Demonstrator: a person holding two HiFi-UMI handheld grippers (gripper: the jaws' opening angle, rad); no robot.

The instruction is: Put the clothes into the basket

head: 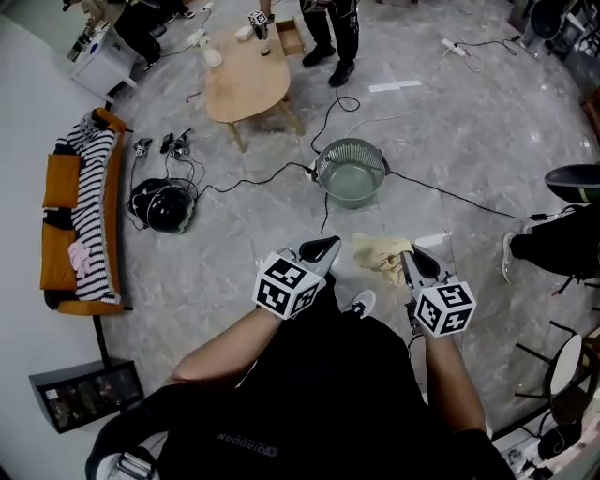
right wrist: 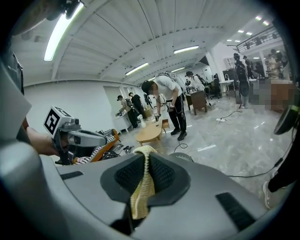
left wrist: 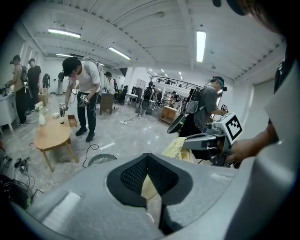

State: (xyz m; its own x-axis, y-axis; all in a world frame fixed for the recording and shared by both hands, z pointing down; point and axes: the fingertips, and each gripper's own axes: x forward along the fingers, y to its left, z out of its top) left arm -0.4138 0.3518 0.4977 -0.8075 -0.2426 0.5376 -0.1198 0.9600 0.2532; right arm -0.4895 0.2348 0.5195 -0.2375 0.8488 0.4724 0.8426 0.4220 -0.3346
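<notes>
Right gripper (right wrist: pixel 146 159): the jaws are pressed together on a fold of pale yellow knitted cloth (right wrist: pixel 140 194). The fold rises just above the tips and hangs down between the black mesh pads.

Left gripper (left wrist: pixel 149 159): the jaws pinch a thin strip of the same yellow cloth, seen low in the gap between the pads. The head view does not show this join clearly.

The cloth is held up between the two grippers, bunched mostly at the right gripper, above the grey marble floor (head: pixel 469 122). It is well short of the basket.

Container: a round grey-green wire basket (head: pixel 319 173) stands on the floor beyond both grippers, apart from them. Only its pale bottom shows inside.

Surroundings:
- A black cable (head: pixel 450 196) runs across the floor from the basket's right side, and more cable leads off its left side.
- Beyond the basket stands an oval light-wood table (head: pixel 248 84) with small things on it, and two people (head: pixel 333 28) stand at its far end.
- At far left an orange sofa (head: pixel 61 178) carries a black-and-white striped cloth (head: pixel 94 187).
- Just beside the sofa, a black rounded object (head: pixel 164 206) lies among cables.
</notes>
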